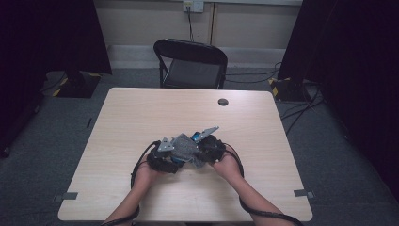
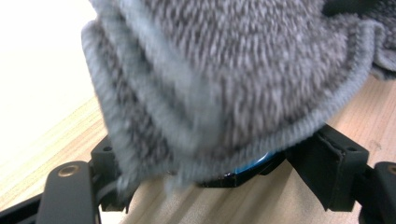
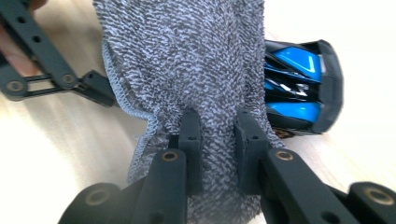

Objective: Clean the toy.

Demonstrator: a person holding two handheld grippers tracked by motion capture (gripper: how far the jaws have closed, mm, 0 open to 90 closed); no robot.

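One black chair (image 1: 190, 63) beyond table (image 1: 141, 113), grey cloth (image 1: 184, 147) over blue toy (image 3: 294, 88).

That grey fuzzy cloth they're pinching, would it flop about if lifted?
Probably floppy: the grey terry cloth bunches into folds where the right gripper pinches it, and drapes over the blue and black toy car. Its looped pile looks grippy, so likely not slippery. It seems light and unbreakable.
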